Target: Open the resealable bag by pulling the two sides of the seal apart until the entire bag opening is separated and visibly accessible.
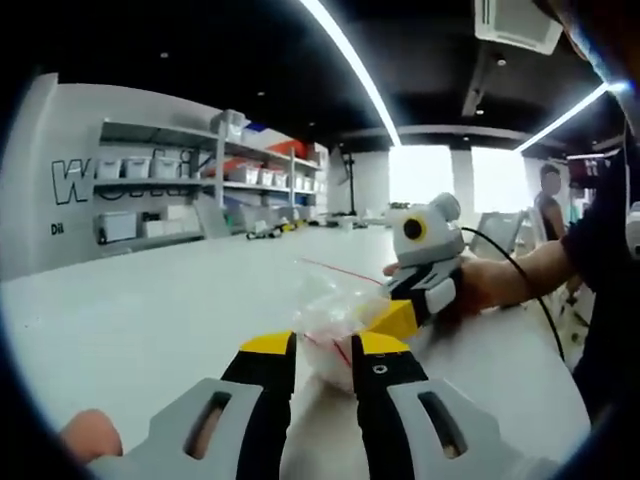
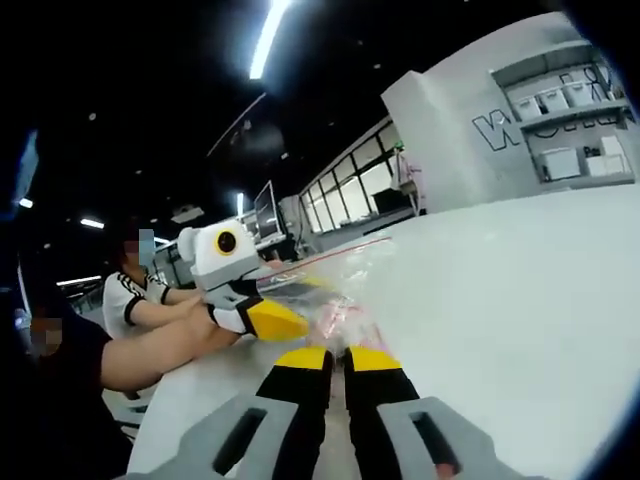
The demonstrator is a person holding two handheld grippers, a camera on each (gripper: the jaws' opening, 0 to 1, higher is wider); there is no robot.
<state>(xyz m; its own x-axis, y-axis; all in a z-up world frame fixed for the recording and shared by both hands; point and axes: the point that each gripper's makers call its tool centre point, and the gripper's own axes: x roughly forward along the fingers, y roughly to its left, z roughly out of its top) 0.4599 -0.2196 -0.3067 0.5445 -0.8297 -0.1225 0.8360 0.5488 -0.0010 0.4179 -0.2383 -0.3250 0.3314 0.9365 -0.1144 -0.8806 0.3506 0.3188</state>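
Tabletop (image 1: 130, 320), white and bare, runs back to shelves (image 1: 190, 185) of bins under two ceiling light strips. One clear bag (image 1: 335, 315) with a red seal line lies between your two grippers. Your left gripper (image 1: 325, 348) pinches its near edge, jaws nearly together; your right gripper (image 2: 337, 357) clamps the opposite edge. Another person (image 2: 135, 290) sits behind.

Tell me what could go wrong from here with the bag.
Both grippers, left and right, seem to pinch the thin clear bag close together; pulling hard might tear the film rather than part the red seal. The jaws hold little material, so one side could slip free.
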